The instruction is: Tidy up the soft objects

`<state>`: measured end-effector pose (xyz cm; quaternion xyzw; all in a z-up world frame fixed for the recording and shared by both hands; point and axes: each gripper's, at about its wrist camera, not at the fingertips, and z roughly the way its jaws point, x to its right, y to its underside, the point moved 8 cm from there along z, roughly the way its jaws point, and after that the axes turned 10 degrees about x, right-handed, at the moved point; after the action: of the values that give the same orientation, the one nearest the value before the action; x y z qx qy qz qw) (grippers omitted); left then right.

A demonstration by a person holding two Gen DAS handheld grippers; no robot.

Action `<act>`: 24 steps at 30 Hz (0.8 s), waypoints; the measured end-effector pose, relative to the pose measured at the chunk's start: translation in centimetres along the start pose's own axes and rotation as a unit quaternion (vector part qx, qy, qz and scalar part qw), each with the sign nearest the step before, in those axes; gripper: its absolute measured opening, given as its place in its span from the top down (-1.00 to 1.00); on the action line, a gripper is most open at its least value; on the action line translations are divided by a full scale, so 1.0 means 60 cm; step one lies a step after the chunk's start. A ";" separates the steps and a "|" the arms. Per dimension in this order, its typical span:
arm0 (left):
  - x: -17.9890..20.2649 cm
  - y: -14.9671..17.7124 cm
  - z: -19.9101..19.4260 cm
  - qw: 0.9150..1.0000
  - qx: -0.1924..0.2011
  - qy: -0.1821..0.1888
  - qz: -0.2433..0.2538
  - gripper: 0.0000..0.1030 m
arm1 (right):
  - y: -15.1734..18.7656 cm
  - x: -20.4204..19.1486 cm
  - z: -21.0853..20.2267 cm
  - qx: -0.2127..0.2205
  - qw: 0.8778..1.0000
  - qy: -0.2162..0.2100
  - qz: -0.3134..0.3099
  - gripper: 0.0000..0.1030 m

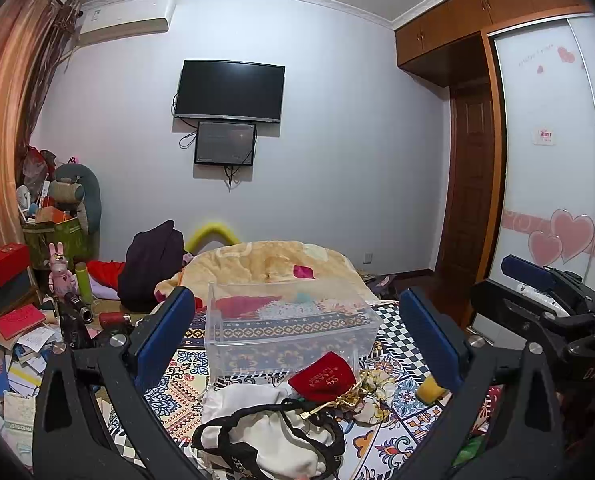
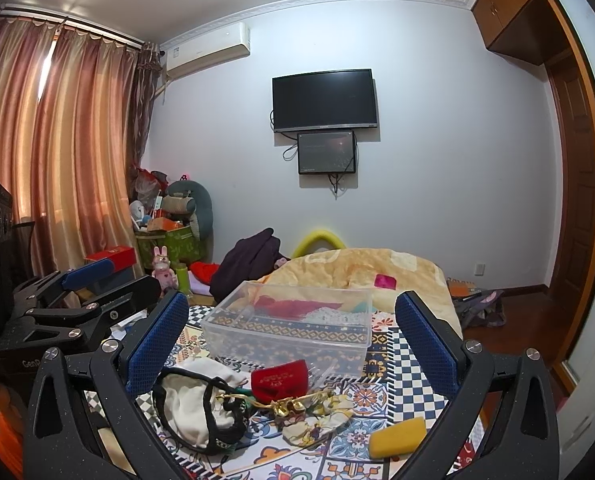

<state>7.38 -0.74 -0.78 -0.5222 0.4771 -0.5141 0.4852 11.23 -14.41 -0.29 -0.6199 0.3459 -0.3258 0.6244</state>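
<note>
Blue-padded left tongs (image 1: 297, 336) wide open; right tongs (image 2: 293, 340) likewise, empty.

Wall-mounted television (image 2: 324, 99), orange curtains (image 2: 57, 152)

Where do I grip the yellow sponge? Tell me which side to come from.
Grip the yellow sponge across its short width, coming from above with the open right gripper. It lies flat on the patterned cloth, apart from the pouches, long sides exposed.
</note>
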 end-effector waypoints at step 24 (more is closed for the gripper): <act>-0.014 0.034 0.016 0.999 -0.038 0.008 -0.015 -1.00 | 0.026 0.022 0.011 -0.026 1.000 0.017 0.000 -1.00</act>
<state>8.31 -0.01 -2.90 -0.5434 0.4919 -0.5072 0.4533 12.46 -15.14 -1.88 -0.6303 0.3644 -0.3273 0.6023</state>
